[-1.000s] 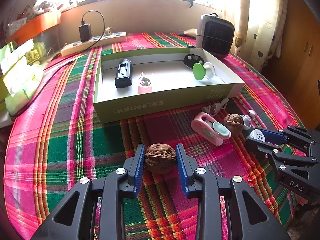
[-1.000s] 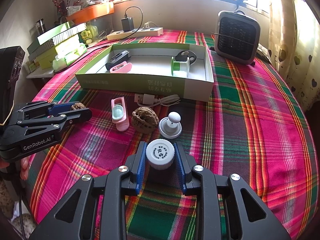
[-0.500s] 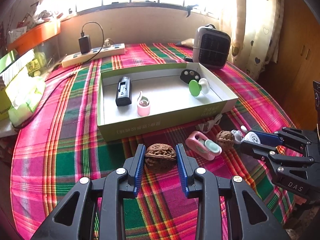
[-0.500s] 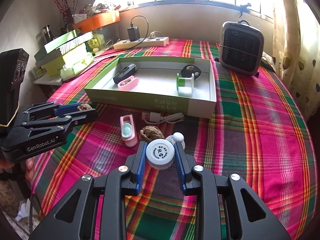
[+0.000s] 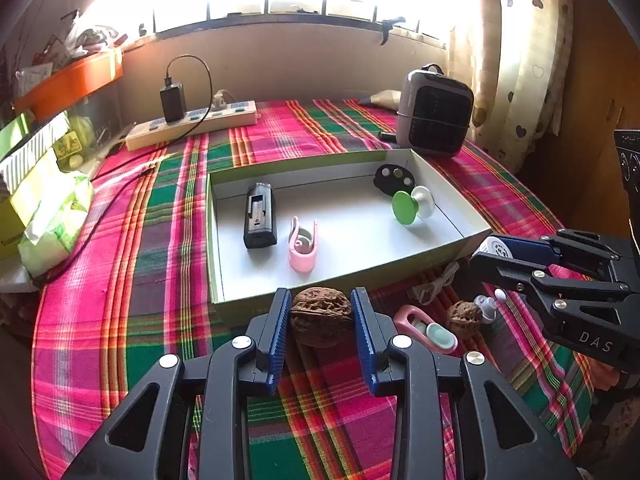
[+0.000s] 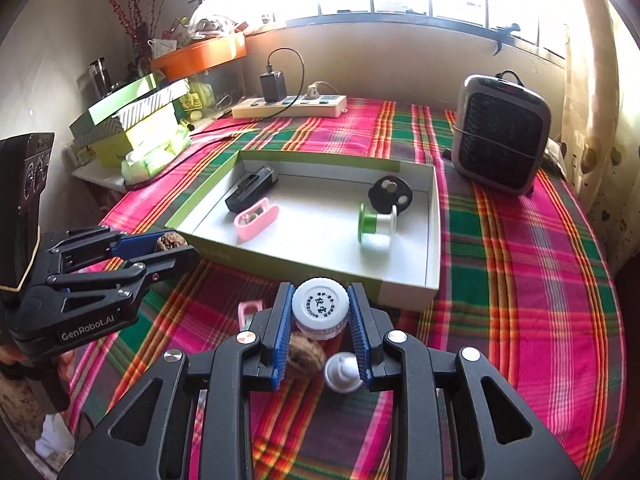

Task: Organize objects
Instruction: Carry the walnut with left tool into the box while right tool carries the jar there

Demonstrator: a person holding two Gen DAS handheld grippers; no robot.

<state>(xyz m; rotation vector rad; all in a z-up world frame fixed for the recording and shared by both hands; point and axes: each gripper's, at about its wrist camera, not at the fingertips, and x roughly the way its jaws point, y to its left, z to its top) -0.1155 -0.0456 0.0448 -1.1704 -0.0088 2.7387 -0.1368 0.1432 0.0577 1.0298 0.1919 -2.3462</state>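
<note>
Left tongs (image 5: 320,316) clenched on round walnut (image 5: 321,315), right tongs (image 6: 320,312) on small white bottle (image 6: 320,312), above bench (image 6: 520,300): likely slips short of box (image 6: 434,216).

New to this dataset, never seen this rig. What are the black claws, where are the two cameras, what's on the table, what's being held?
No robot arm: a person carries a handheld two-finger gripper in each hand, each with a fisheye camera looking along its fingers.

Left wrist view: the left gripper is shut on a walnut; the right gripper comes in from the side.

Right wrist view: the right gripper is shut on a small white-capped bottle.

On the plaid tablecloth sits an open shallow box holding a black device, a pink clip, a green-and-white spool and a black disc. Outside it lie a second walnut, another pink clip and a white cable.
</note>
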